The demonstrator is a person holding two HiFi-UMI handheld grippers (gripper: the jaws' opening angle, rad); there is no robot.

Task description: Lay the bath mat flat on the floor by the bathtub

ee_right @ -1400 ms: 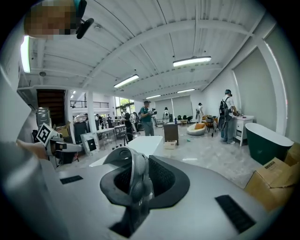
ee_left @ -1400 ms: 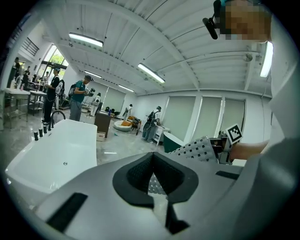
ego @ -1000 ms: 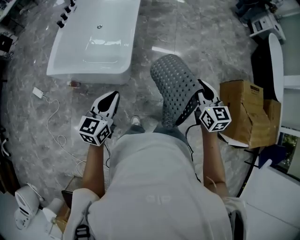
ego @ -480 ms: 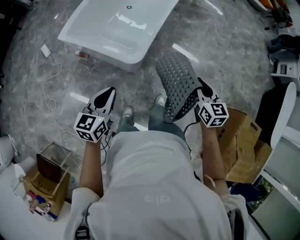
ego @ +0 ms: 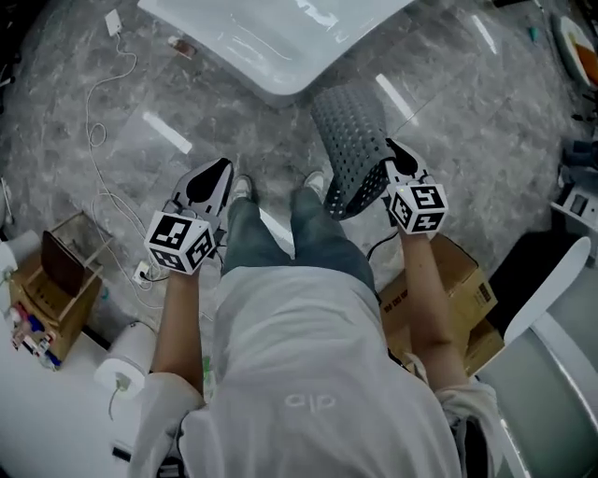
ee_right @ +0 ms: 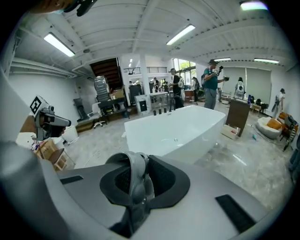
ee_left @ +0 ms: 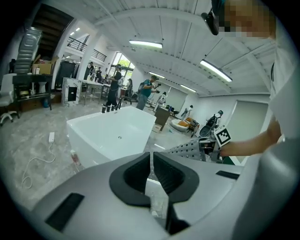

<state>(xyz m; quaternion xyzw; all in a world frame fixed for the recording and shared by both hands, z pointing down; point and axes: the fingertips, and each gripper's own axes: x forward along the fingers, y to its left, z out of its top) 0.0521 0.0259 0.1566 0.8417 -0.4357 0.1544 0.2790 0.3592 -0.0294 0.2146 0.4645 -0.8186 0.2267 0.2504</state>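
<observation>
A grey bath mat (ego: 351, 149) full of round holes hangs folded from my right gripper (ego: 393, 159), which is shut on its edge. In the right gripper view a grey fold of the mat (ee_right: 135, 183) is pinched between the jaws. The white bathtub (ego: 280, 42) stands on the marble floor just beyond the mat's far end and fills the middle of both gripper views (ee_right: 178, 129) (ee_left: 112, 133). My left gripper (ego: 215, 173) is shut and empty, level with the person's feet. Its closed jaws (ee_left: 151, 157) point at the tub, with the mat (ee_left: 187, 151) off to the right.
A cardboard box (ego: 448, 299) sits behind my right arm and a wooden crate (ego: 56, 271) at the left. A white cable (ego: 98, 168) with a charger (ego: 114, 22) trails over the floor. A small bottle (ego: 182, 47) lies by the tub. People stand in the background (ee_right: 213, 75).
The person has stepped toward the tub, which now sits at the top of the head view. Both grippers came down; the right one carried the mat closer to the tub.
</observation>
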